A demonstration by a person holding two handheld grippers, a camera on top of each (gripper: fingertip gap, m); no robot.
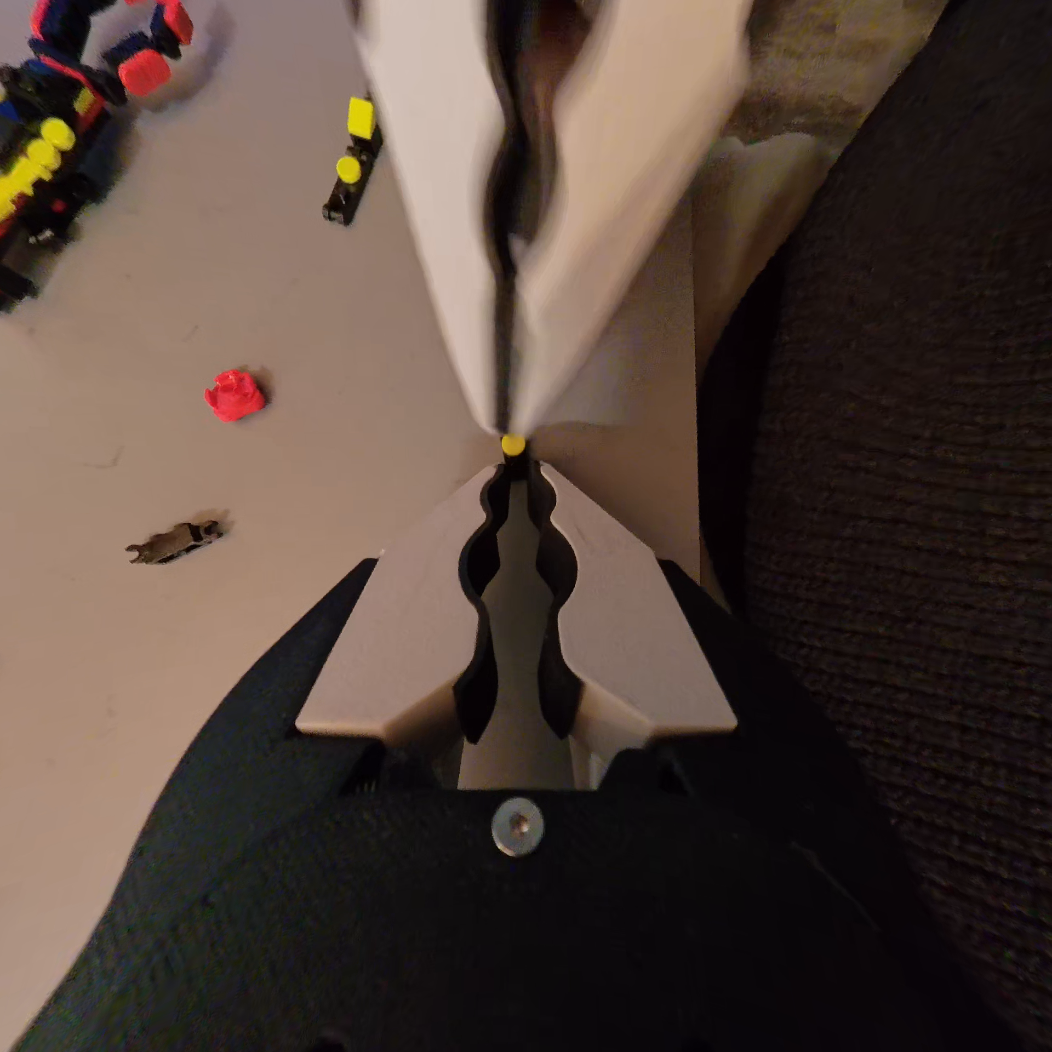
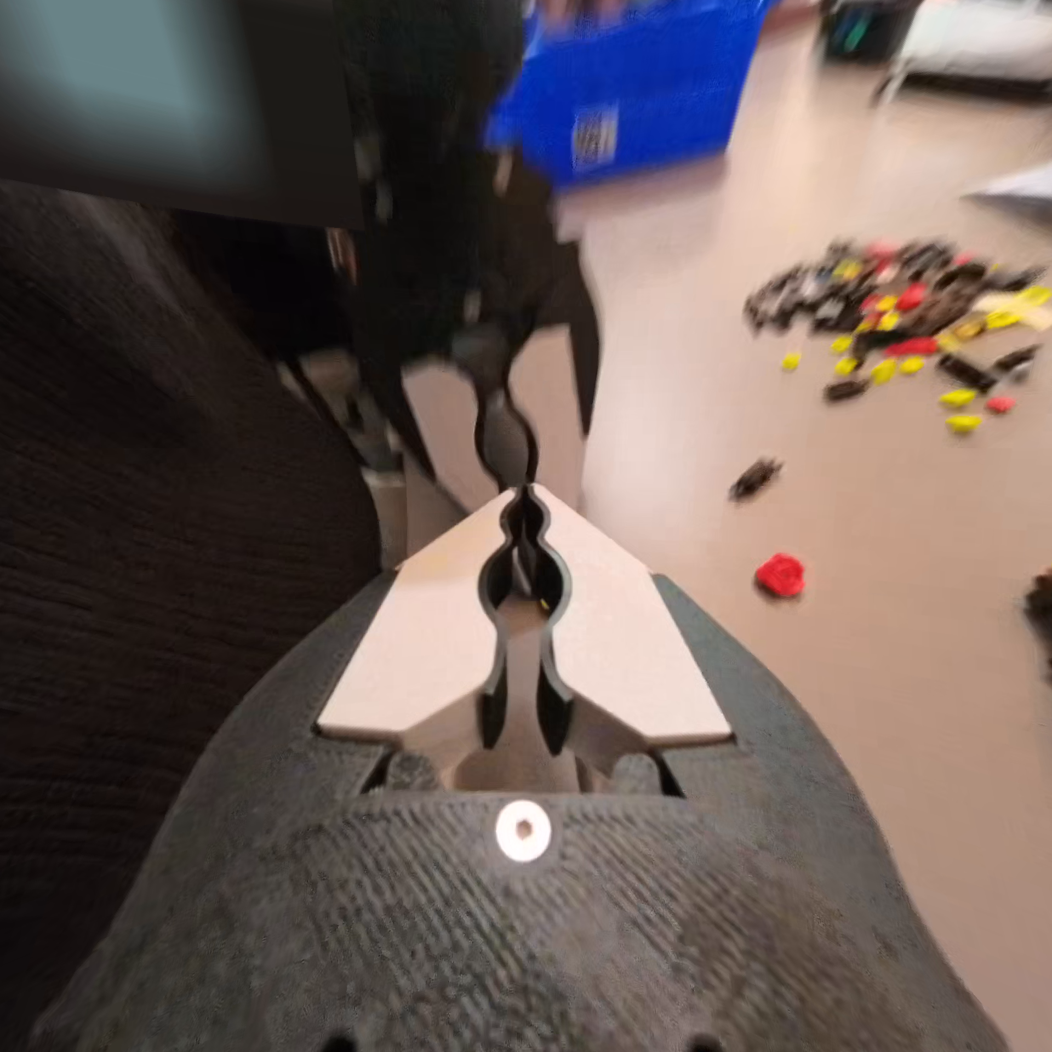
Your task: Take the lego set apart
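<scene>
In the left wrist view my left gripper is shut on a small black lego piece with a round yellow stud on its far end, held above the beige table. My right gripper comes in blurred from the top; its tips are closed together and sit right against the yellow stud. In the right wrist view my right gripper has its tips together, and the left gripper stands just beyond them. What lies at the right tips is hidden there.
The part-built lego model and a short black strip with yellow pieces lie far left. A red piece and a dark piece lie loose. A pile of pieces and a blue bin sit beyond. Dark fabric borders the table.
</scene>
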